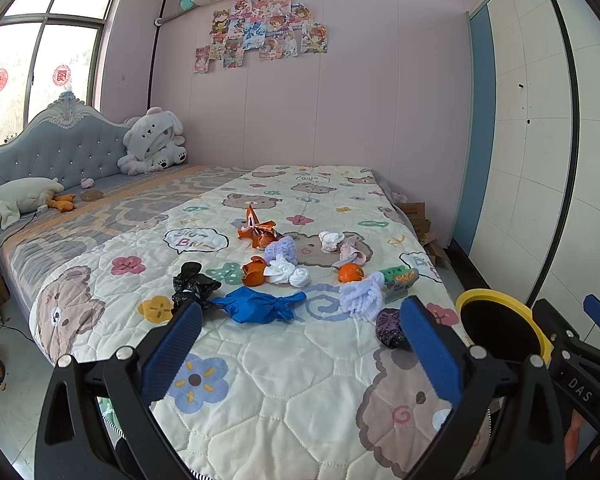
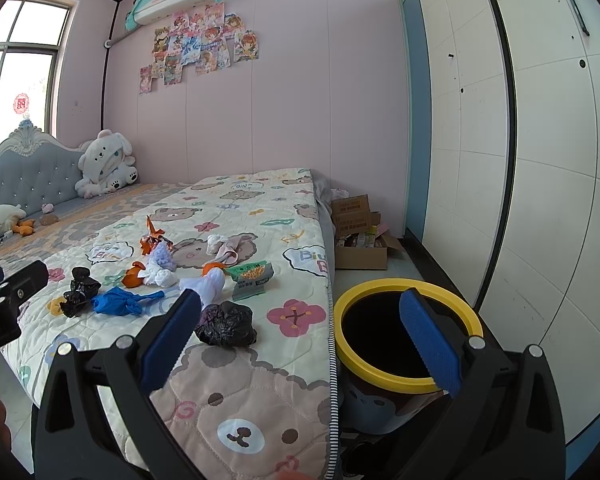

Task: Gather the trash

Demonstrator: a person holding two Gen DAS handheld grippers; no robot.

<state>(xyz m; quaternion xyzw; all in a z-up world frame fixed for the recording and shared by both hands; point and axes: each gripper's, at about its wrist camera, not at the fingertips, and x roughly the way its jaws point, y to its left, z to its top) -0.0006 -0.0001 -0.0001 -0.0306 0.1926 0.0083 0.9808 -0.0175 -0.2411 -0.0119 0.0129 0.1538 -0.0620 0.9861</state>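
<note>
Right wrist alone shows cardboard boxes beyond the bin; both grippers gape empty.

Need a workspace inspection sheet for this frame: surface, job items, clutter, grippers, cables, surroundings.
Surface: bear-print quilt covering the bed.
Job's things: blue bag, two crumpled black bags, orange peel, white tissues, snack packet; yellow-rimmed bin beside the bed.
Clutter: plush toy at the headboard.
Grippers: left gripper open, empty; right gripper open, empty.
Cables: one trails off the bed's head end.
Surroundings: wardrobe, cardboard boxes, posters.
</note>
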